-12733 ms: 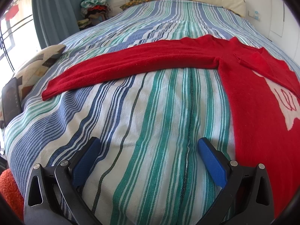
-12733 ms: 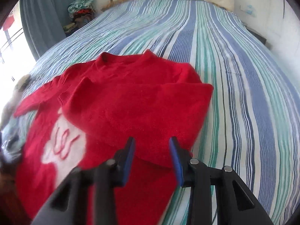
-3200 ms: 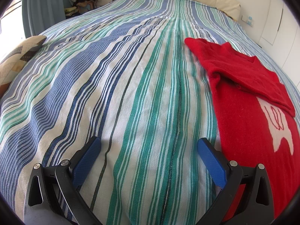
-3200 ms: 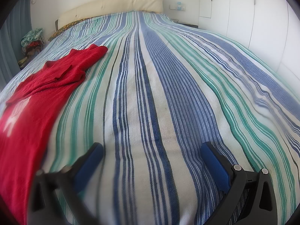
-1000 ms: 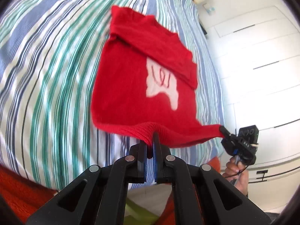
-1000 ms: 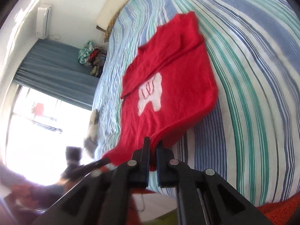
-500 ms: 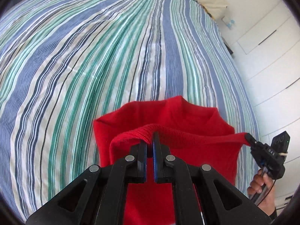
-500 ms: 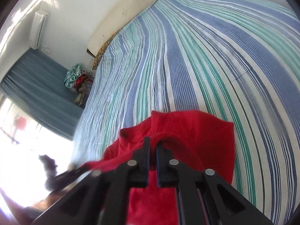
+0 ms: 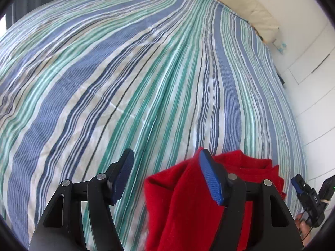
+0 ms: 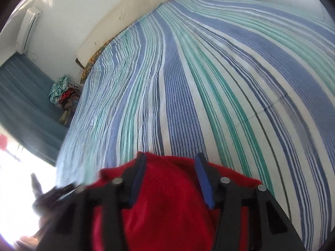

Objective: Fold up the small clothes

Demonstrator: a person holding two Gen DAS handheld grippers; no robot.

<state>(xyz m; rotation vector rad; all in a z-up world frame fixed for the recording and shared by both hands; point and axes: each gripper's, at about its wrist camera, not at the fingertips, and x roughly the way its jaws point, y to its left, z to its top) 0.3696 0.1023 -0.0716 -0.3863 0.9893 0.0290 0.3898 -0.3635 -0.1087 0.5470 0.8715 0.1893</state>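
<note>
From my left wrist view the striped bedspread (image 9: 146,79) fills nearly the whole frame, flat and bare from the lower left up to the cream headboard (image 9: 247,6) at the upper right. The bed's right edge curves down the right side of the frame, with white cupboard doors (image 9: 309,87) just beyond it. In my right wrist view the open stripes run up to the headboard at the upper left; a blue curtain (image 10: 27,108) and a heap of clothes (image 10: 65,94) sit past the bed's left edge.

The red sweater (image 9: 188,205) lies bunched at the lower right of the left view, folded over on itself, its knit thick and plain, with a raised ridge near the top. My left gripper (image 9: 165,175) is opening; its 2 blue pads stand apart, the right one in front of the sweater, bedspread showing between them. My right gripper (image 10: 169,179) is opening too, its pads apart over the sweater's rounded fold, red cloth showing in the gap, neither pad pressing it. It also shows at the right edge of the left view, a hand (image 9: 303,230) below it
</note>
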